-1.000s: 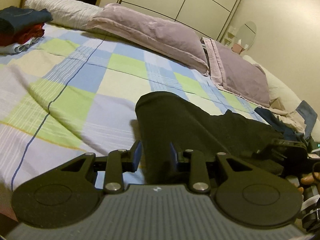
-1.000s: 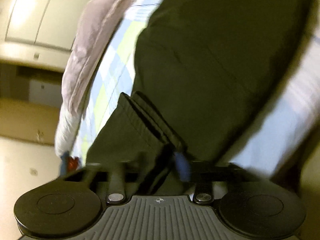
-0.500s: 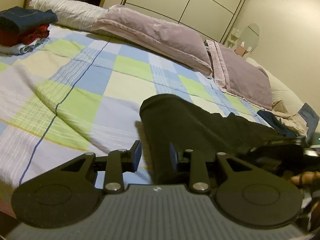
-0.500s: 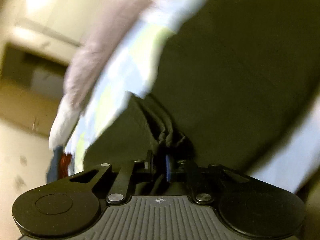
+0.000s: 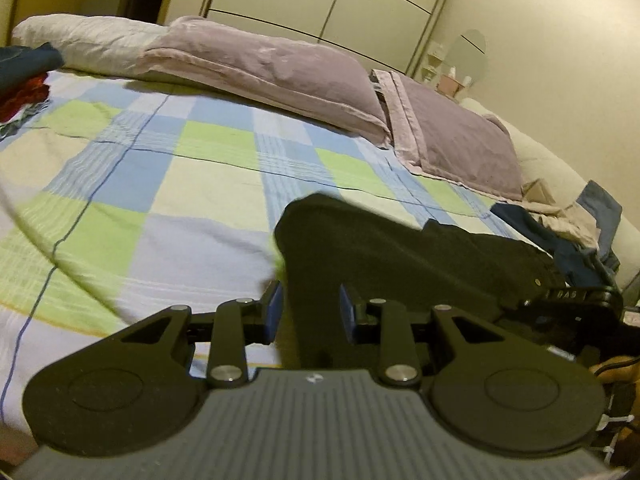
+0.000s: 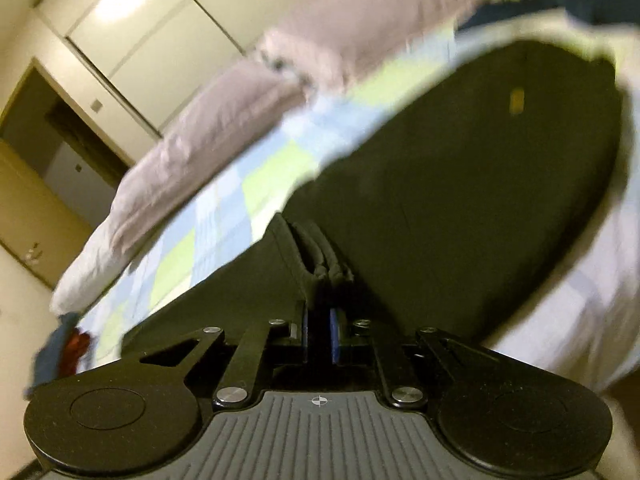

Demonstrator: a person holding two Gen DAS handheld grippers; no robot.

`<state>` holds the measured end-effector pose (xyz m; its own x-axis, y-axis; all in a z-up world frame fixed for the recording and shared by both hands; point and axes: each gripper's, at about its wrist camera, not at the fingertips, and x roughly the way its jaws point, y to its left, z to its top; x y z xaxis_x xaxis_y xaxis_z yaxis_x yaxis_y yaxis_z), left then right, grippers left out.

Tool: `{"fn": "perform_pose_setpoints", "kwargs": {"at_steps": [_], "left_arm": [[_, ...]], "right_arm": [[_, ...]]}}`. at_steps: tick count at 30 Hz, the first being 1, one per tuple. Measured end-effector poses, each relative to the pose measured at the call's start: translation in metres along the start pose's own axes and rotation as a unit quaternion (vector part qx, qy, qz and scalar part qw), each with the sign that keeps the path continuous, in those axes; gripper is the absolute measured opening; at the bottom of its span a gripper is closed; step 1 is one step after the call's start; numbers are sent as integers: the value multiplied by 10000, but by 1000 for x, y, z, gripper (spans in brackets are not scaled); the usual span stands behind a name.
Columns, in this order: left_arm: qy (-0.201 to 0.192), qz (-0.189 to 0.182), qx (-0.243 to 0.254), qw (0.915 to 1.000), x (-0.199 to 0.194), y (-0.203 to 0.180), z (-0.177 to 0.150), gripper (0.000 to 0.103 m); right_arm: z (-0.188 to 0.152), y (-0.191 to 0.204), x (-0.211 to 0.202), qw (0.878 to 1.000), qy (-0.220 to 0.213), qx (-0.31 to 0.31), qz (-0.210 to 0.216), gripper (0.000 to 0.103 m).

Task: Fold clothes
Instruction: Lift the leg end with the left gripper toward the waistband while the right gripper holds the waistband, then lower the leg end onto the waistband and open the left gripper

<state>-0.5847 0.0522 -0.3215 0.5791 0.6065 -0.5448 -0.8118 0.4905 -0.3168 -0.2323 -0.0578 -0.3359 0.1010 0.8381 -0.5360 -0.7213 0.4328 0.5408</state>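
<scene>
A bed [image 5: 168, 184] with a checked blue, green and white cover fills most of both views. Two purple pillows [image 5: 280, 68] lie along its far side, with a white pillow [image 5: 80, 40] at the left end. A dark garment [image 5: 400, 248] lies spread on the cover near the front edge; in the right wrist view its broad part [image 6: 460, 184] stretches up and right across the cover. A pile of loose clothes [image 5: 576, 232] sits at the right of the bed, just beyond the garment, and a stack of folded clothes [image 5: 24, 76] sits at the far left edge. The left hand-held gripper [image 5: 307, 312] is released, its blue pads apart on either side of a raised fold of the garment, not pinching it. The right hand-held gripper [image 6: 319, 334] is clenched on a bunched, ribbed edge of the garment.
</scene>
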Motion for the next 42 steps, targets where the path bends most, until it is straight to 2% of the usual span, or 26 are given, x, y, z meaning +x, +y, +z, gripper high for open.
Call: {"fn": "perform_pose_setpoints", "kwargs": {"at_steps": [1, 3, 4, 7, 9, 11, 12, 14, 16, 20, 21, 24, 27, 29, 32, 34, 36, 38, 42], "left_arm": [[38, 5, 15, 10000, 4, -1, 0, 25], [121, 21, 28, 9999, 11, -4, 0, 23], [158, 31, 36, 9999, 14, -5, 0, 23], [213, 64, 119, 9997, 17, -7, 1, 23], [238, 95, 179, 9995, 17, -8, 3, 21], [193, 72, 278, 9994, 16, -9, 8, 21], [159, 64, 347, 9992, 17, -10, 12, 21], [101, 59, 491, 9987, 21, -12, 21, 20], [74, 57, 618, 9980, 28, -14, 29, 19], [123, 17, 677, 9976, 57, -11, 40, 13], [143, -22, 715, 9973, 66, -11, 41, 13], [428, 154, 989, 9941, 101, -13, 38, 9], [839, 493, 1457, 9845, 140, -16, 21, 8], [825, 572, 1546, 9829, 146, -17, 16, 7], [896, 508, 1218, 9872, 141, -11, 23, 7], [859, 406, 774, 9925, 129, -1, 31, 6], [722, 415, 551, 9950, 106, 5, 31, 6], [636, 489, 483, 9956, 82, 5, 27, 5], [729, 224, 427, 9962, 50, -5, 5, 5]], "right_arm": [[-3, 2, 7, 9998, 95, -128, -82, 9], [-13, -1, 30, 9979, 588, -126, -226, 9], [-15, -10, 31, 9975, 676, -28, -217, 9], [-10, -9, 24, 9966, 760, -250, -180, 11], [-1, -2, 20, 9954, 821, -430, -233, 19], [6, 5, 9, 9957, 521, -637, -417, 38], [8, 11, 4, 9946, 294, -823, -565, 39], [10, 26, -2, 9885, -156, -1298, -766, 39], [13, 42, 0, 9840, -336, -1674, -515, 39], [14, 73, 36, 9767, -60, -2141, 165, 39], [12, 75, 46, 9741, 14, -2253, 195, 39], [2, 69, 72, 9658, 226, -2584, -17, 39], [-8, 63, 99, 9555, 437, -2910, -230, 39], [-13, 59, 111, 9488, 548, -3095, -326, 38], [-9, 58, 102, 9487, 590, -3096, -246, 39], [-7, 57, 90, 9507, 578, -3041, -156, 39], [-5, 56, 77, 9527, 567, -2986, -66, 39], [-2, 54, 65, 9545, 555, -2930, 24, 39], [2, 52, 41, 9578, 532, -2817, 203, 39]]}}
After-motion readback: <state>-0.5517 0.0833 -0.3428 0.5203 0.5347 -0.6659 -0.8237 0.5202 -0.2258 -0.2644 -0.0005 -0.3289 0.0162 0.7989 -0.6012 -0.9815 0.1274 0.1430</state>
